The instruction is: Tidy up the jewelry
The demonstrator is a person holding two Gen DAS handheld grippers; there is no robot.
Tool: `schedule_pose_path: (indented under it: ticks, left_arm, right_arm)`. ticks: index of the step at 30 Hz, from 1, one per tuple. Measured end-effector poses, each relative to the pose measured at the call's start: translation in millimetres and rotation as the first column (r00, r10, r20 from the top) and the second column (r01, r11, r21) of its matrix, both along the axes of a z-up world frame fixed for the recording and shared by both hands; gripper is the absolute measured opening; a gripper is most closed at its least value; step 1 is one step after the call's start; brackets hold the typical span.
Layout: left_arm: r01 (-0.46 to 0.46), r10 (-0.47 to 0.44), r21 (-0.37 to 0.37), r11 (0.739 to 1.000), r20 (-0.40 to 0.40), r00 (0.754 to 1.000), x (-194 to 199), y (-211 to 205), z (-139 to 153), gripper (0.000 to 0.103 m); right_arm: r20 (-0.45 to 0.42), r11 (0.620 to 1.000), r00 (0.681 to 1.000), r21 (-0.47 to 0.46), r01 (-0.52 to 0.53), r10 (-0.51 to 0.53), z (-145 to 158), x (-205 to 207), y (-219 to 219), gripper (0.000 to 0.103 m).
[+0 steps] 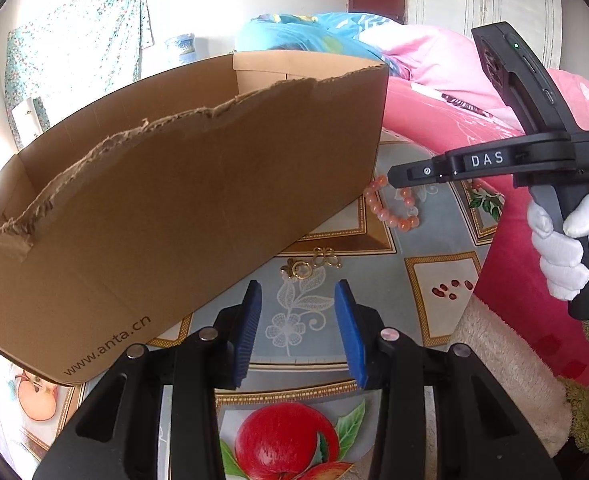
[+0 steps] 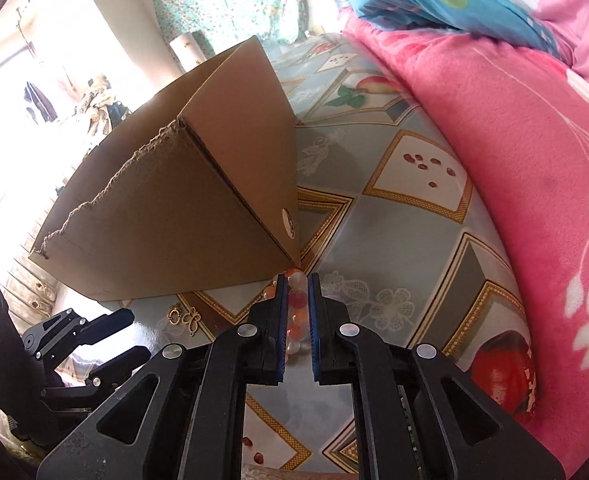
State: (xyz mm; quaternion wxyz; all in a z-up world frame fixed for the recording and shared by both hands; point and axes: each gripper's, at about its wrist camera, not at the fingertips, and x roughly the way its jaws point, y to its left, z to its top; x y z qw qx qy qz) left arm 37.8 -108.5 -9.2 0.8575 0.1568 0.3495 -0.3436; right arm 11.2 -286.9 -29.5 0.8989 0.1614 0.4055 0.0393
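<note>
A pink bead bracelet (image 1: 390, 206) lies on the patterned tablecloth beside the corner of an open cardboard box (image 1: 182, 200). My right gripper (image 2: 297, 280) is closed on the bracelet's beads (image 2: 297, 300); in the left wrist view its tip (image 1: 394, 178) rests over the beads. A small gold ring and butterfly charm (image 1: 310, 264) lie just ahead of my left gripper (image 1: 298, 292), which is open and empty. The gold pieces also show in the right wrist view (image 2: 184, 316), by the box (image 2: 198, 200).
A pink blanket (image 2: 514, 140) and blue bedding (image 1: 294, 32) border the tablecloth (image 2: 394, 240) on the right. A beige towel (image 1: 502, 360) lies at the right front. The box has a torn upper edge.
</note>
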Motion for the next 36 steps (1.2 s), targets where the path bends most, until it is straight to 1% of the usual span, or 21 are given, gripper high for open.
schedule_pose_path:
  ticks: [2,4,5,6,10,15,17,23,24,30,36]
  left_arm:
    - [0.006,-0.006,0.005,1.000,0.002,1.000,2.6,-3.9,0.3,0.031]
    - [0.014,-0.014,0.013,1.000,0.008,1.000,5.0,-8.6,0.6,0.028]
    - [0.018,-0.018,0.017,1.000,0.011,1.000,5.8,-11.0,0.5,0.026]
    - [0.022,-0.023,0.021,1.000,0.013,1.000,6.6,-13.1,0.3,0.024]
    - [0.036,-0.037,0.048,0.998,0.020,0.999,7.9,-20.0,-2.4,0.019]
    - [0.027,-0.028,0.078,0.997,0.019,0.999,12.9,-26.9,-6.6,0.015]
    - [0.021,-0.023,0.090,0.996,0.012,1.000,15.9,-28.5,-9.2,0.014]
    - [0.033,-0.034,0.094,0.995,0.007,0.999,20.0,-31.4,-10.8,0.011]
    - [0.035,-0.036,0.095,0.995,0.006,0.999,20.6,-31.8,-10.7,0.009]
    - [0.037,-0.038,0.098,0.994,0.009,0.999,18.6,-30.5,-10.5,0.009]
    - [0.033,-0.034,0.100,0.994,0.010,0.999,16.2,-27.3,-9.7,0.008]
  right_arm:
    - [0.003,0.999,1.000,-0.030,-0.013,0.013,0.2,-0.5,4.7,0.012]
    - [0.009,0.997,1.000,-0.069,-0.015,0.015,-1.1,0.8,7.7,0.019]
    - [0.016,0.997,1.000,-0.082,-0.014,0.015,1.0,-2.8,9.1,0.024]
    - [0.026,0.996,1.000,-0.090,-0.011,0.013,2.7,-5.1,9.5,0.025]
    - [0.064,0.993,0.998,-0.116,0.001,0.006,10.3,-14.1,8.7,0.026]
    - [0.096,0.994,0.995,-0.111,-0.020,0.031,16.6,-22.6,15.1,0.026]
    - [0.102,0.993,0.994,-0.114,-0.033,0.045,16.2,-19.7,18.4,0.026]
    - [0.106,0.994,0.991,-0.092,-0.067,0.077,15.5,-20.4,31.4,0.026]
    - [0.106,0.993,0.991,-0.087,-0.073,0.083,14.9,-20.5,33.2,0.026]
    - [0.115,0.991,0.987,-0.085,-0.099,0.108,15.4,-24.5,42.1,0.026]
    - [0.122,0.992,0.986,-0.077,-0.104,0.113,18.3,-26.8,44.3,0.026]
